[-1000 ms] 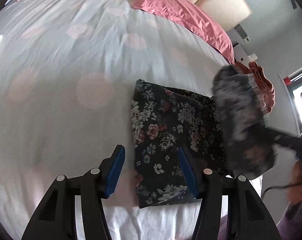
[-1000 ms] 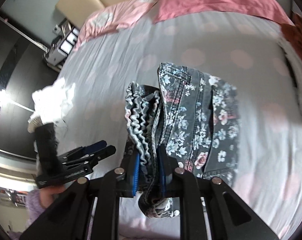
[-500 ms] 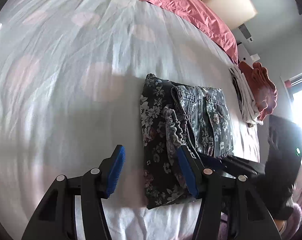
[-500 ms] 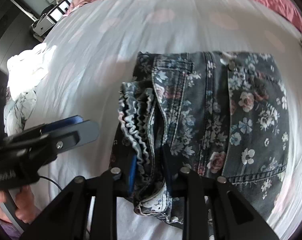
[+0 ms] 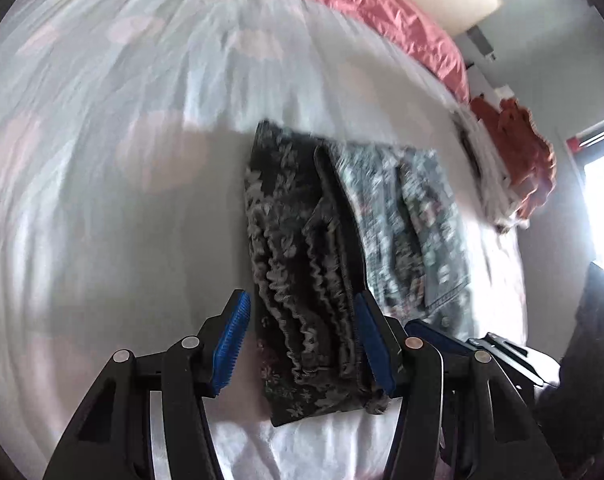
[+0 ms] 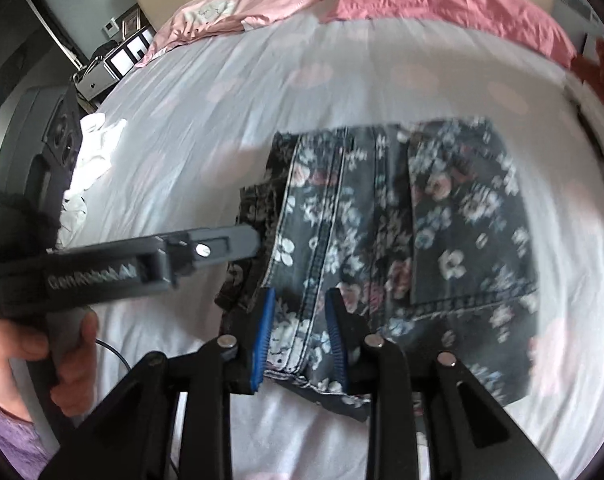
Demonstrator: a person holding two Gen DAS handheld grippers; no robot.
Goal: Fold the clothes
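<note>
A dark floral denim garment [image 5: 302,240] lies folded on the white bed; its paler denim half [image 6: 421,220] rests on top of the darker part. My left gripper [image 5: 302,340] is open, and the ruffled elastic edge lies between its blue pads without being pinched. In the right wrist view the left gripper [image 6: 238,240] reaches in from the left and touches the garment's left edge. My right gripper [image 6: 298,336] is partly open, straddling a stitched seam at the near hem, where the fabric lies flat. Its tip [image 5: 441,332] also shows just right of the left gripper.
Pink pillows [image 6: 441,4] lie at the headboard. A stack of folded clothes topped by a rust-coloured piece [image 5: 509,160] sits at the bed's right edge. Crumpled white clothing [image 6: 98,148] lies at the left edge. A person's hand [image 6: 70,352] holds the left gripper's handle.
The right gripper carried the folded half over and laid it flat, and its pads have spread apart. The left gripper moved forward so the ruffled edge now lies between its fingers.
</note>
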